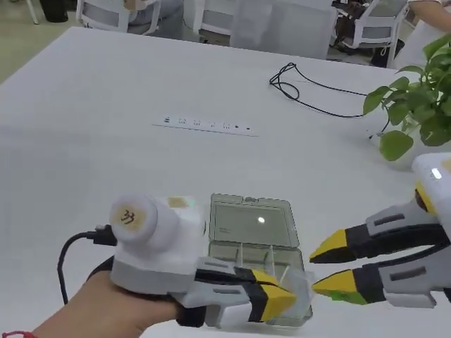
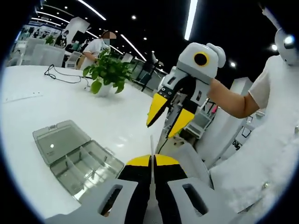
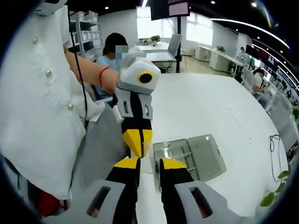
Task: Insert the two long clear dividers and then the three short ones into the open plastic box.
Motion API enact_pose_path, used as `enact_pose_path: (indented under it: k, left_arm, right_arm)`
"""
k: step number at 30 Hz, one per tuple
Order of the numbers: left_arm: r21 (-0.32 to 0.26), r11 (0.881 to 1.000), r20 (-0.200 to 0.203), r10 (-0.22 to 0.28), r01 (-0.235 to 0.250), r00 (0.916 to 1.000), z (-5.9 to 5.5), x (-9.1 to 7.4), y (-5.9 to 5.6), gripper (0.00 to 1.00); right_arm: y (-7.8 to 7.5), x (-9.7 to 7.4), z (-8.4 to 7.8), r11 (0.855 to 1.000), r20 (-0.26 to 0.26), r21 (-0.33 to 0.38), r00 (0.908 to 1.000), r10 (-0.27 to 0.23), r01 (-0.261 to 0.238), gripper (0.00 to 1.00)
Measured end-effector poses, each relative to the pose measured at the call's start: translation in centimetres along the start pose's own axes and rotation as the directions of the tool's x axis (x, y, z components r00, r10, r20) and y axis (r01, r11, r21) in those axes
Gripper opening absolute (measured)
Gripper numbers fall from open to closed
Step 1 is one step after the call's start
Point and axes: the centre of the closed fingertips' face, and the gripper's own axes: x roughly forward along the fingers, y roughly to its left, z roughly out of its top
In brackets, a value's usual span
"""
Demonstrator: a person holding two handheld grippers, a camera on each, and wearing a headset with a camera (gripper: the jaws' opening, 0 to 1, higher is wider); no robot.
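The open clear plastic box (image 1: 276, 252) lies at the near edge of the white table, its lid (image 1: 250, 222) folded back; some dividers stand in the base. My left gripper (image 1: 287, 299) reaches in from the left over the box's near side, shut on a thin clear divider (image 1: 301, 285). In the left gripper view the divider (image 2: 151, 147) sticks up edge-on from the closed jaws, with the box (image 2: 70, 154) to the left. My right gripper (image 1: 313, 269) faces it from the right, open, its tips on either side of the divider (image 3: 147, 165). The left gripper (image 3: 138, 150) points down at my right gripper (image 3: 149, 163).
A white power strip (image 1: 206, 125) lies mid-table, a black cable (image 1: 303, 88) loops at the back right, and a potted plant (image 1: 416, 105) stands at the right edge. Chairs line the far side. A person sits behind the plant (image 2: 107, 72).
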Motion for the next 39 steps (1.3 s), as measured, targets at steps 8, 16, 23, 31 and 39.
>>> enact_pose_path:
  k: [8,16,23,31,39]
  left_arm:
    - [0.122,0.990,-0.001,-0.066,0.066,0.9978,0.3,-0.3,-1.5,0.00]
    - [0.201,0.974,0.001,-0.102,0.099,0.9948,0.4,-0.4,-2.4,0.00]
    - [0.221,0.969,0.002,-0.110,0.107,0.9940,0.3,-0.7,-2.6,0.00]
    - [0.239,0.965,-0.005,-0.109,0.107,0.9940,-0.1,-0.9,-2.8,0.00]
    - [0.246,0.964,-0.007,-0.100,0.099,0.9950,-0.3,-1.2,-2.7,0.00]
  right_arm:
    - [1.7,0.3,0.7,0.992,0.012,0.008,0.9916,0.129,-0.129,0.13]
    - [2.9,0.9,0.9,0.981,-0.009,-0.004,0.9806,0.196,-0.196,0.08]
    - [3.4,1.1,0.9,0.973,-0.017,-0.002,0.9728,0.231,-0.231,0.04]
    - [3.8,1.4,1.0,0.966,-0.011,-0.007,0.9656,0.260,-0.260,0.03]
    - [3.9,1.7,1.1,0.965,-0.013,-0.011,0.9654,0.261,-0.261,0.03]
